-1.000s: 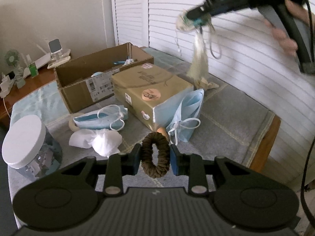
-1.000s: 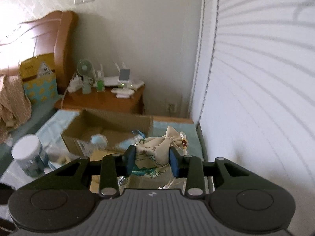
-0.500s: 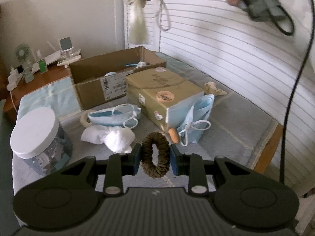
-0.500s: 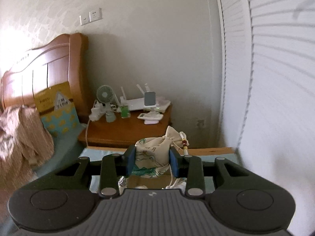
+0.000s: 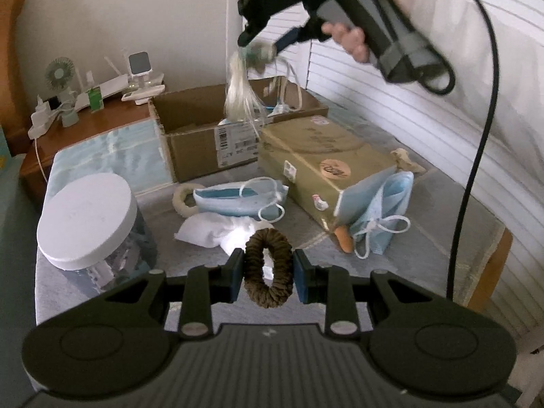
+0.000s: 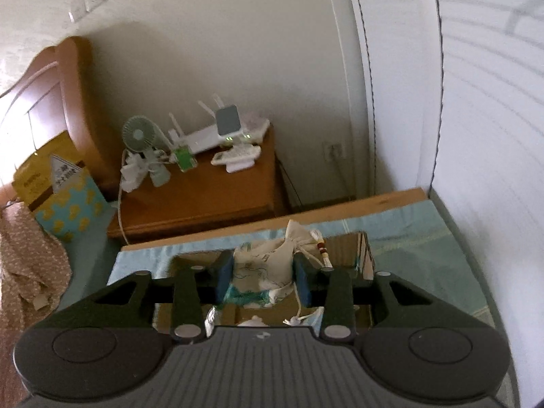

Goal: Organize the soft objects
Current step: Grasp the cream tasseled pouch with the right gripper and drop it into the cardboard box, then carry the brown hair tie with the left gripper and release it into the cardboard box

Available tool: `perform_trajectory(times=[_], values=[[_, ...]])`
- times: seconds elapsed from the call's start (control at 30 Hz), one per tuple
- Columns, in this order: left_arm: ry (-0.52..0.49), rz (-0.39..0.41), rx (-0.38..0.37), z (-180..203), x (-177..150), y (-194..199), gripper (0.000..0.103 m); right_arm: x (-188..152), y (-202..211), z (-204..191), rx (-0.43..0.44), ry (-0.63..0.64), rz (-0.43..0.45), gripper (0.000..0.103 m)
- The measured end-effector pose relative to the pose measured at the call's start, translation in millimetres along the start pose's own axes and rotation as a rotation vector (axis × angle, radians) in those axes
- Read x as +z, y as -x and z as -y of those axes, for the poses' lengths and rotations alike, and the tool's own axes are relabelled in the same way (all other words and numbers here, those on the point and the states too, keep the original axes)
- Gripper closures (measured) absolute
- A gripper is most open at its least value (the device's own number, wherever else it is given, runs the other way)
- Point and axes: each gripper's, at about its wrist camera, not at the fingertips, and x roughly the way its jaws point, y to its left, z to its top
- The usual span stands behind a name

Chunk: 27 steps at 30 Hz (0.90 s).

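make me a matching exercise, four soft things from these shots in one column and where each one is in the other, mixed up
1. brown scrunchie
2. printed drawstring pouch
3. crumpled white tissue
4. blue face mask

a. leaning against the tan closed box
b. over the open cardboard box
c. between the left gripper pads
d. lying on the grey cloth

Pairs: 1-c, 2-b, 3-d, 4-a

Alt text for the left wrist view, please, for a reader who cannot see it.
The left gripper pinches a brown scrunchie above a cloth-covered table strewn with blue face masks and a white-lidded jar. Beyond, the right gripper dangles a tasselled pouch over an open cardboard box, jaws opening.
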Motion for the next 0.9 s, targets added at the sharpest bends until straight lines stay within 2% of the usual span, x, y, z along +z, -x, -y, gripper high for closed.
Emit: perform_trajectory(times=[0.03,0.1,0.2,0.3,0.33,0.47,0.67,0.9], values=[[0.002,-0.002,0.002,-1,0,-1,0.074,-2,-5,3,0.000,0.001,0.000,0.038],[0.006,-0.008,0.005,-2,0,-3,0.074,-5,-11,8,-0.004,0.011,-0.006,0.023],[0.007,-0.017,0.010,-4,2,-5,0.074,-10,-8,13,-0.011,0.029,-0.012,0.019],[0.002,-0.023,0.015,-4,5,-5,0.074,-15,1,14,-0.015,0.066,-0.011,0.002],[-0.003,-0.025,0.016,-4,7,-5,0.074,-17,7,14,-0.024,0.086,0.001,0.000],[-0.013,-0.028,0.020,-4,13,-3,0.074,-31,28,19,-0.018,0.147,0.007,0.000],[-0.003,-0.049,0.004,-6,26,-2,0.074,-59,59,33,-0.007,0.169,0.007,0.000],[-0.008,-0.037,-0.002,-8,52,3,0.074,-101,93,39,-0.099,0.267,0.072,0.000]])
